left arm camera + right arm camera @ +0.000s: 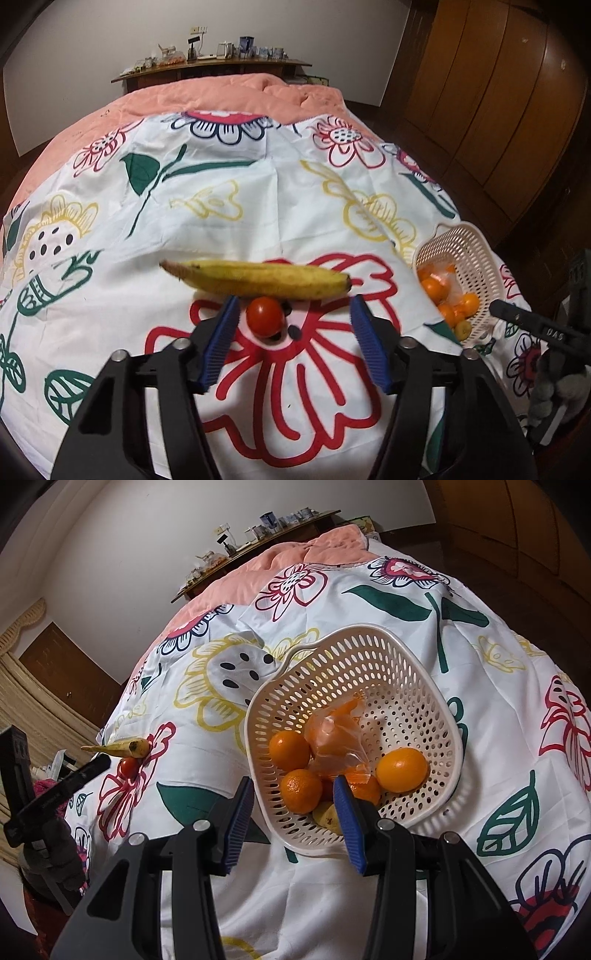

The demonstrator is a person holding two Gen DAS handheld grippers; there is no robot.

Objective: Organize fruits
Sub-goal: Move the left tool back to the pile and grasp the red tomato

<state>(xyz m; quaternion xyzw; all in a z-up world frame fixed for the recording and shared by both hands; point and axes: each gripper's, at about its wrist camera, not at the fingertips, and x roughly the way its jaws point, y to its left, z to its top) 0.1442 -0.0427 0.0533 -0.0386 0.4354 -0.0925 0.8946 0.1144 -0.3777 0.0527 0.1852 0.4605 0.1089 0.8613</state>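
While the left hand-held gripper (291, 314) hangs over the bed (258, 206) with its jaws partly apart and nothing pinched, the tomato (265, 316) lies between the pads at lower centre of the left view, nearer the left pad, touching the banana (258, 278) just above it. The right hand-held gripper (293, 797) straddles the near rim of the basket (424, 686) at centre of the right view; whether its narrow jaws clamp the rim I cannot tell. Oranges (402, 770) sit inside. Risks: the off-centre tomato may roll from a closing pad on the soft sheet, the pads may nudge the banana, or a hard squeeze may split the tomato; the tilted basket could spill if loosely held
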